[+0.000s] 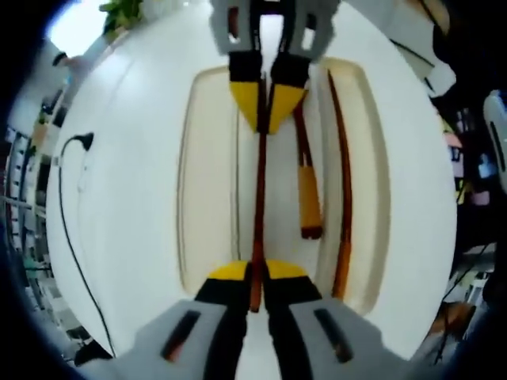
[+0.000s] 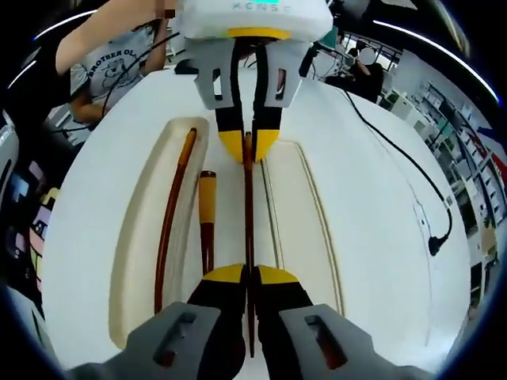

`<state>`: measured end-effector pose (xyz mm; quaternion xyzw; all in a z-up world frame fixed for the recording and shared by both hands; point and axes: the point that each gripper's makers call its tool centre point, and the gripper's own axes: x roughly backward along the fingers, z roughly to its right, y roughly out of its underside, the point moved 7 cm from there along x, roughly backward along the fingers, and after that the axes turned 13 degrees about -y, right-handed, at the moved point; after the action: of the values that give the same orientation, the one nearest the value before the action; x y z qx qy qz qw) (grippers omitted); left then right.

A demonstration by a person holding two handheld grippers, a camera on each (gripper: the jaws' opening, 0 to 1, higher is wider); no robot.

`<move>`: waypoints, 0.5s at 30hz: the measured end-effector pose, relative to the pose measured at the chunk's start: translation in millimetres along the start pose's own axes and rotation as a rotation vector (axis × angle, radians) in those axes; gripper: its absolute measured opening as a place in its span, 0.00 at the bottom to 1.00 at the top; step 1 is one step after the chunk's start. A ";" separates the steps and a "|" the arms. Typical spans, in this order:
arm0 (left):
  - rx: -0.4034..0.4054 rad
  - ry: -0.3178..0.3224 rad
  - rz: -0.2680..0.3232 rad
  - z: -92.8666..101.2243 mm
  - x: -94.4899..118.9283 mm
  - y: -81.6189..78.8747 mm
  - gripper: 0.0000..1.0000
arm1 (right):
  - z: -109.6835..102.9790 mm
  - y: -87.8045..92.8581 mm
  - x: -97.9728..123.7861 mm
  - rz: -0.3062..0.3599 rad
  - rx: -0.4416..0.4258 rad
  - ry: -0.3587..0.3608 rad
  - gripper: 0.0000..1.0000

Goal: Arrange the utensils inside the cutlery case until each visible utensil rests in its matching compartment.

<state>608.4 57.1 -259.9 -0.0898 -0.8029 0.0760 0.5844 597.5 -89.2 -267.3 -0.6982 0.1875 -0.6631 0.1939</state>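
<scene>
A cream cutlery case lies lengthwise on the white table. My two grippers face each other over its middle. The left gripper is shut on one end of a thin brown chopstick. At the stick's other end the right gripper is also shut on it. The stick runs along a middle divider of the case. A utensil with an orange handle lies in the adjoining slot. A second brown chopstick rests in the outer slot.
A black cable with a plug trails over the white table beside the case. A person in a grey T-shirt stands behind the left gripper. Shelves and clutter ring the table.
</scene>
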 end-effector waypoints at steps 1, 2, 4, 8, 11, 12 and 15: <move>0.011 0.006 0.013 1.1 1.4 -0.3 0.05 | -0.3 0.2 1.8 -0.008 0.006 0.006 0.01; 0.002 -0.001 0.019 1.4 3.5 0.9 0.05 | -0.5 0.0 4.8 -0.004 0.016 0.011 0.01; -0.046 -0.062 0.010 -4.4 8.2 1.4 0.05 | -0.8 -5.4 11.3 0.035 0.021 0.034 0.01; -0.031 -0.060 0.017 -3.1 18.6 -1.8 0.05 | -7.1 -13.3 24.6 0.028 0.066 0.068 0.01; -0.037 -0.071 0.037 -1.5 29.0 -5.0 0.05 | -16.0 -16.6 33.5 0.026 0.067 0.091 0.01; -0.028 -0.090 0.050 -1.3 33.2 -5.9 0.05 | -17.8 -17.7 37.2 0.034 0.061 0.128 0.01; -0.081 -0.126 0.082 7.1 47.9 -9.8 0.05 | -35.4 -19.4 44.5 0.054 0.071 0.159 0.01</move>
<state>586.7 58.6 -215.6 -0.1413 -0.8360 0.0727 0.5252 564.4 -96.5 -217.7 -0.6309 0.1975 -0.7171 0.2208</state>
